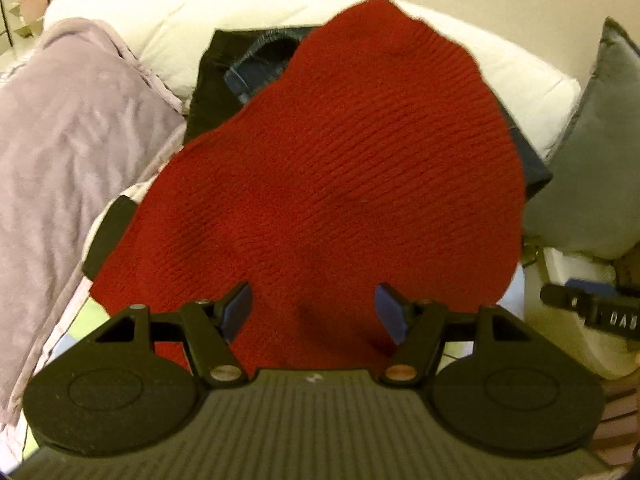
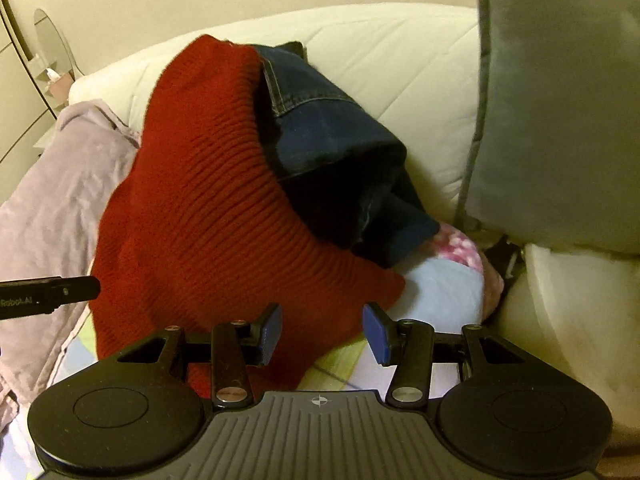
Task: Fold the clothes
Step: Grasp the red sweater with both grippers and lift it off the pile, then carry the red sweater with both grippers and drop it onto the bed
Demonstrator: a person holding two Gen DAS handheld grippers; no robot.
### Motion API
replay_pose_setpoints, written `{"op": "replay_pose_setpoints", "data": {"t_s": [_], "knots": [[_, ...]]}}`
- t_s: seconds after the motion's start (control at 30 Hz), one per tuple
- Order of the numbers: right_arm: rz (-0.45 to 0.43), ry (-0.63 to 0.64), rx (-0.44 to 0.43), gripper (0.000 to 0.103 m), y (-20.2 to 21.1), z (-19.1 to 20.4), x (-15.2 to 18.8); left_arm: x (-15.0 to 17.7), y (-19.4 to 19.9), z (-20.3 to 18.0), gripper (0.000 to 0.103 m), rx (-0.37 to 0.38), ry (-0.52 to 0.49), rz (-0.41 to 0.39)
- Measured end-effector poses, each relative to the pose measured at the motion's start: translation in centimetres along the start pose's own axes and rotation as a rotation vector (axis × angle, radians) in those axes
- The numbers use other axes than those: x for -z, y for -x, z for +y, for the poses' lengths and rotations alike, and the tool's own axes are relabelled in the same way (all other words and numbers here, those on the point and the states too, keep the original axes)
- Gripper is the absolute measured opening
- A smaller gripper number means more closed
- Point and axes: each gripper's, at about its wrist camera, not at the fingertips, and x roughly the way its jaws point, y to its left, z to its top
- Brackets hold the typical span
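Observation:
A red knitted garment (image 1: 332, 168) lies draped over a pile of dark clothes on a bed; it also shows in the right wrist view (image 2: 200, 208). Blue jeans (image 2: 320, 128) and a black garment (image 1: 212, 88) stick out from under it. My left gripper (image 1: 316, 312) is open, its blue pads just above the red knit's near edge, holding nothing. My right gripper (image 2: 322, 332) is open over the knit's near right corner, empty. The right gripper's tip shows at the right of the left wrist view (image 1: 592, 312); the left gripper's tip shows at the left of the right wrist view (image 2: 48, 292).
A lilac blanket (image 1: 68, 152) lies bunched to the left. A white quilted headboard cushion (image 2: 400, 72) runs behind the pile. A grey pillow (image 2: 560, 112) stands at the right, with a white pillow (image 2: 568, 312) below it. A patterned bedsheet (image 2: 440, 292) lies under the clothes.

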Motion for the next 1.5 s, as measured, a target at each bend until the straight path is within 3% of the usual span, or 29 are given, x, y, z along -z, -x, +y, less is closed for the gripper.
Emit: {"op": "replay_pose_setpoints", "data": {"t_s": [0.27,0.37,0.43,0.47,0.5,0.63,0.8,0.97,1.17,1.33,1.5], "knots": [[0.006,0.096,-0.025,0.049,-5.0,0.5,-2.0,0.9,-6.0,1.8,0.065,0.019,0.012,0.079],[-0.012,0.125,-0.041,0.049,-6.3,0.9,-2.3,1.2,-8.1,2.7,0.055,0.075,0.065,0.091],[-0.027,0.153,-0.041,0.048,-6.9,1.2,-2.3,1.3,-9.1,3.2,0.018,0.110,0.100,0.099],[-0.035,0.169,-0.044,0.044,-7.0,1.3,-2.2,1.3,-9.2,3.5,0.015,0.127,0.114,0.093],[-0.041,0.185,-0.050,0.006,-6.7,1.5,-2.2,1.3,-9.2,3.8,0.011,0.141,0.127,0.086],[-0.073,0.244,-0.078,0.006,-5.5,2.2,-2.0,1.9,-6.8,4.8,0.007,0.156,0.155,0.034],[-0.167,0.261,-0.160,0.005,-0.7,3.7,-2.1,3.7,0.2,6.1,0.007,0.127,0.206,-0.085],[-0.272,0.331,-0.329,0.004,5.4,7.6,-2.9,6.4,9.5,8.7,0.006,0.044,0.291,-0.215],[-0.369,0.372,-0.609,0.003,11.9,15.0,-3.0,11.6,23.8,10.9,0.006,-0.092,0.415,-0.412],[-0.416,0.402,-0.857,0.000,17.9,21.8,-1.1,17.1,35.7,11.6,0.006,-0.222,0.486,-0.563],[-0.426,0.448,-1.054,0.000,23.6,28.3,2.2,22.8,43.8,12.0,0.006,-0.360,0.536,-0.588]]}}
